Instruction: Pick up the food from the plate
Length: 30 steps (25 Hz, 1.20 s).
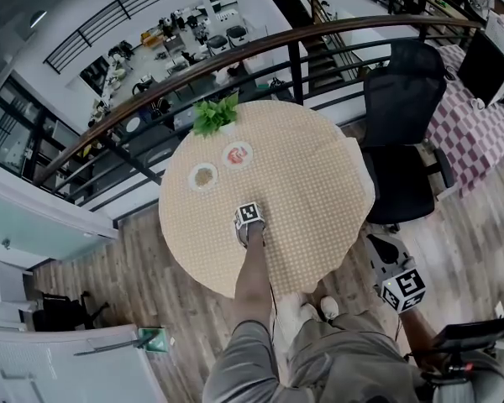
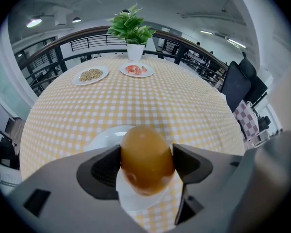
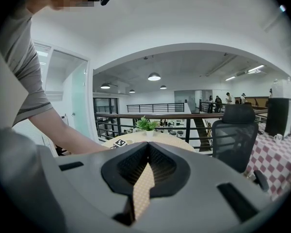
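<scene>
Left gripper (image 2: 146, 165) has its jaws clamped on the brown egg-shaped food (image 2: 144, 152), one pad on each flank. It sits right over the white plate (image 2: 103, 139) at the near edge of the checkered table (image 2: 136, 101). We can't tell whether it's clear of the plate.

We judge the lift is the step in hand. The surface looks smooth and rounded, so slip is likely. We'd go straight up with no tilt and constant squeeze, no harder. The grip looks near the widest section, so no re-grip is needed.

Right gripper (image 3: 148, 154) has its jaws closed to a sliver with nothing between them. It's off the table by the office chair (image 3: 235, 135), and we'd leave it there.
</scene>
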Each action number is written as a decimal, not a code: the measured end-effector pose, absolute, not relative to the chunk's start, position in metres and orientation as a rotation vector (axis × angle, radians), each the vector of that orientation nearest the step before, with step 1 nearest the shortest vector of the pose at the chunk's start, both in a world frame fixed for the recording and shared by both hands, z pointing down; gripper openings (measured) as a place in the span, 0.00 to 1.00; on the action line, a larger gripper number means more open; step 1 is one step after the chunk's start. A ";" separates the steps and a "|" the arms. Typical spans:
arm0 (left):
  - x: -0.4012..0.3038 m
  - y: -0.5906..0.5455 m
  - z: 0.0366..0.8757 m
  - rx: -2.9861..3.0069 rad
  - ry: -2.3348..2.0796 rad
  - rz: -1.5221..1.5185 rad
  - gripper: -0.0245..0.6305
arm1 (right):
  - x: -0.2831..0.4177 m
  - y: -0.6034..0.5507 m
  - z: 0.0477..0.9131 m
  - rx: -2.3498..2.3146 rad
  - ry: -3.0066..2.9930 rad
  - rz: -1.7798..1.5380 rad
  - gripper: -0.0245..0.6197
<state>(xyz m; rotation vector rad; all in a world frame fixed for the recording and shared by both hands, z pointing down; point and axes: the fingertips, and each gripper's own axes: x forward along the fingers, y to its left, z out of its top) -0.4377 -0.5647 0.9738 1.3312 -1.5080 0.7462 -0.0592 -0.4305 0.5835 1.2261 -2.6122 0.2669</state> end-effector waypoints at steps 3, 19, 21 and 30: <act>-0.440 -0.562 0.976 1.309 -1.523 0.710 0.56 | -0.058 -0.431 0.583 1.227 -2.609 0.260 0.05; -0.439 -0.576 0.955 1.455 -1.580 0.625 0.56 | -0.051 -0.429 0.591 1.237 -2.594 0.268 0.04; -0.443 -0.577 0.938 1.494 -1.622 0.611 0.56 | -0.052 -0.430 0.590 1.234 -2.597 0.265 0.05; -0.446 -0.594 0.848 1.739 -1.742 0.551 0.56 | -0.075 -0.441 0.575 1.151 -2.659 0.203 0.05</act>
